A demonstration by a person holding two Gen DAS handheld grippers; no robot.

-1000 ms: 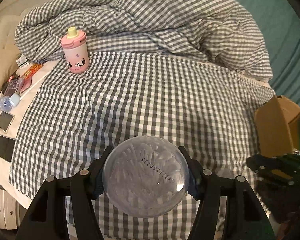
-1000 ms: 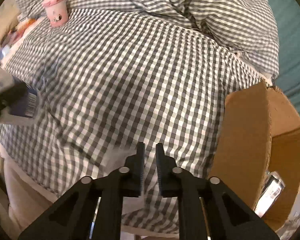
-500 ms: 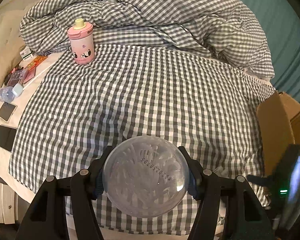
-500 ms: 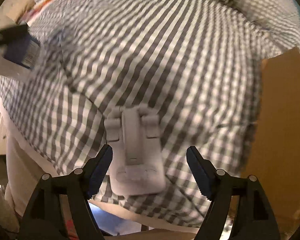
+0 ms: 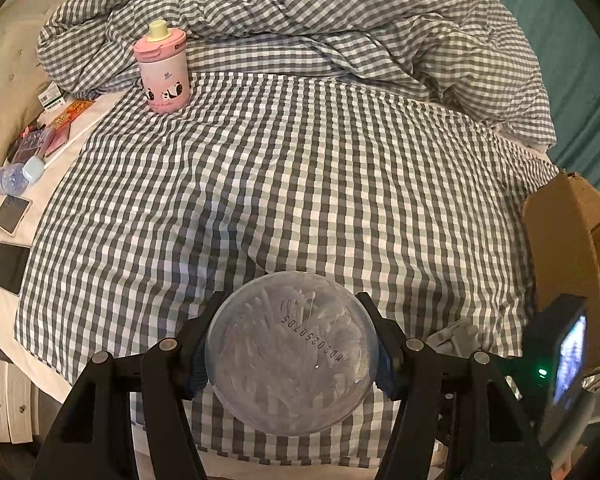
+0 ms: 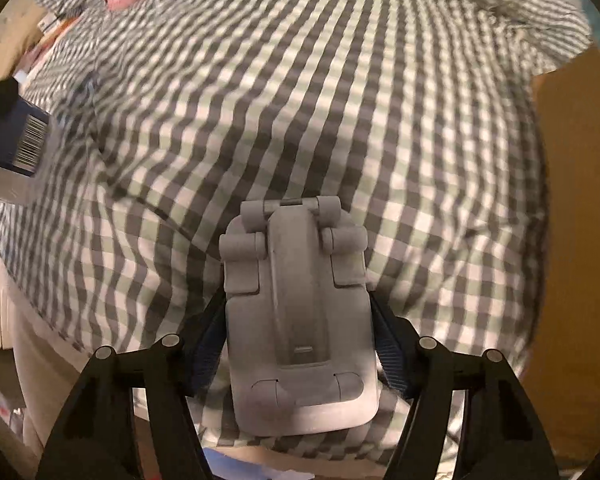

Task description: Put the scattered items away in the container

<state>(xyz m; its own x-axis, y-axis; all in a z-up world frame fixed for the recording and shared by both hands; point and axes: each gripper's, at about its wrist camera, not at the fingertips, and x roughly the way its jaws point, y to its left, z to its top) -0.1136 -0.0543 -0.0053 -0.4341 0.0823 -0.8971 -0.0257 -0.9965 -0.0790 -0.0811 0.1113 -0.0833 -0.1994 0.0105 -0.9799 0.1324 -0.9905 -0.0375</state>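
While the left tool [image 5: 292, 354] hangs over the near edge of the bed, its two black fingers are clamped on a clear round plastic tub of cotton swabs [image 5: 291, 352], one pad on each side of the lid. That tub is up off the grey-and-white checked bedcover [image 5: 300, 184] and ready to travel. The brown cardboard box [image 5: 568, 248], the container for this tidy-up, stands at the right edge of this view, just beyond the bedcover's corner, so the tub's way home runs to the right. A pink drinks bottle with a yellow cap [image 5: 165, 74] stands upright far up the bed, well apart from both tools, against the heaped duvet.

Over to the right wrist view, and the right tool [image 6: 298, 354] points almost straight down at a grey folded plastic phone stand [image 6: 298, 312] lying flat on the bedcover near the bed's edge. Its long axis runs straight away from the camera, in line with the fingers, so they straddle its narrow width, one at each long side. They are closing on it now; the pads look to sit right against its sides, though a firm pinch cannot be told for sure. The box wall fills the right margin here too, so the right hand looks the nearer to it, with a short carry rightward once the stand is gripped.
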